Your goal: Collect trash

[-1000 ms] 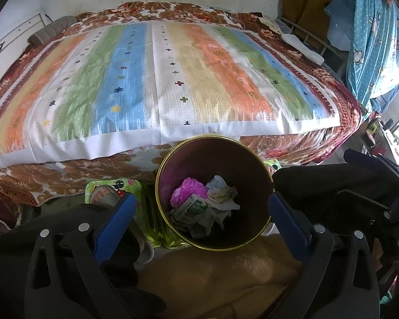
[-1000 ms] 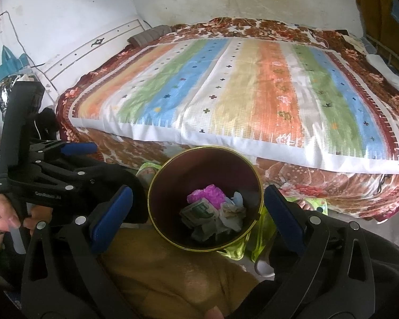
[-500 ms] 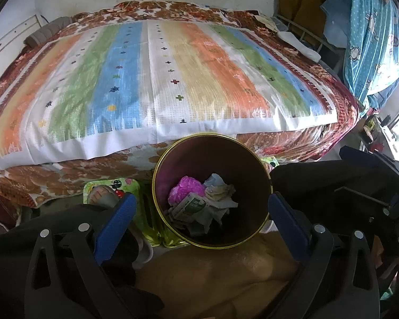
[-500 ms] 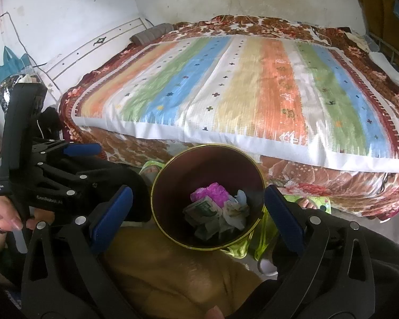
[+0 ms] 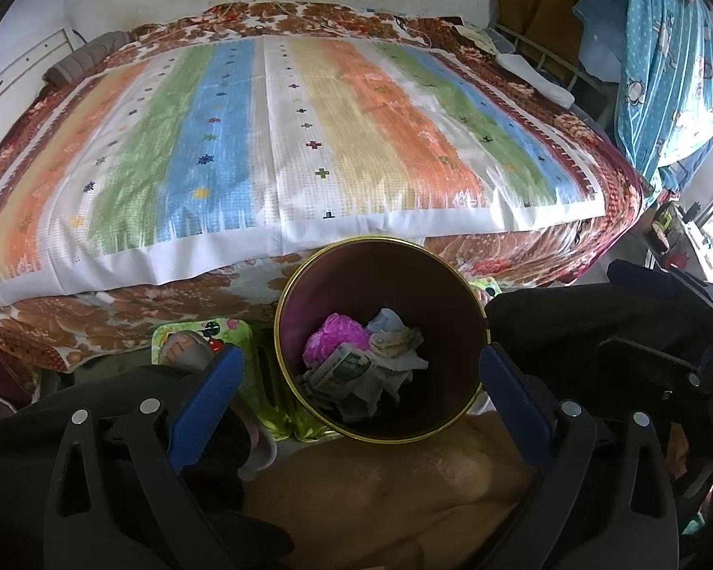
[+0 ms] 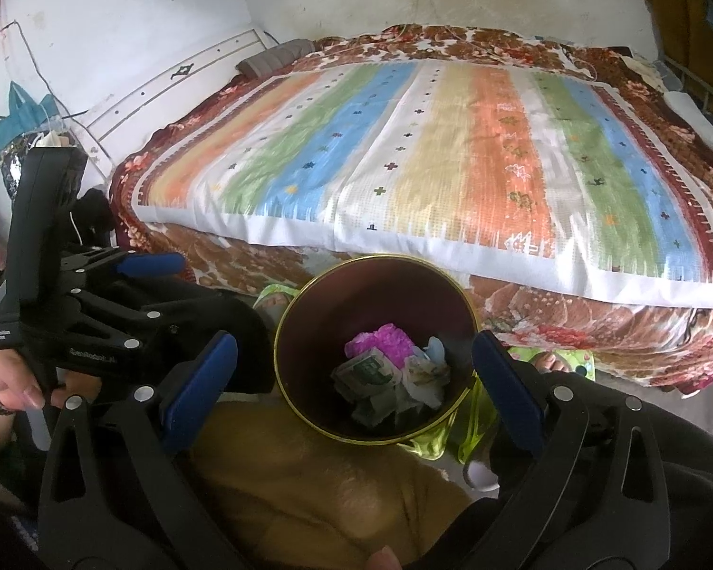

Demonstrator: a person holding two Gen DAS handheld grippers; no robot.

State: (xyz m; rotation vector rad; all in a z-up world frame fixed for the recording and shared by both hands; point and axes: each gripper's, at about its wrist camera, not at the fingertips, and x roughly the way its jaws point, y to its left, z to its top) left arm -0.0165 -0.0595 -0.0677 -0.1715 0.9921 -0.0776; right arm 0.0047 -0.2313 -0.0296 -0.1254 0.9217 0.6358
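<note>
Between bed (image 5: 280, 142) and your knees, the bin (image 5: 380, 337) sits a bit lower in both views vs. 1 s ago, trash (image 5: 366, 365) inside, left gripper (image 5: 356, 380) and right gripper (image 6: 351, 370) both spread, empty; collection looks done.

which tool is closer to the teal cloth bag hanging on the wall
Left. The left tool is just in front of the teal cloth bag; the right tool is farther right, over the gold-rimmed maroon bin.
</note>
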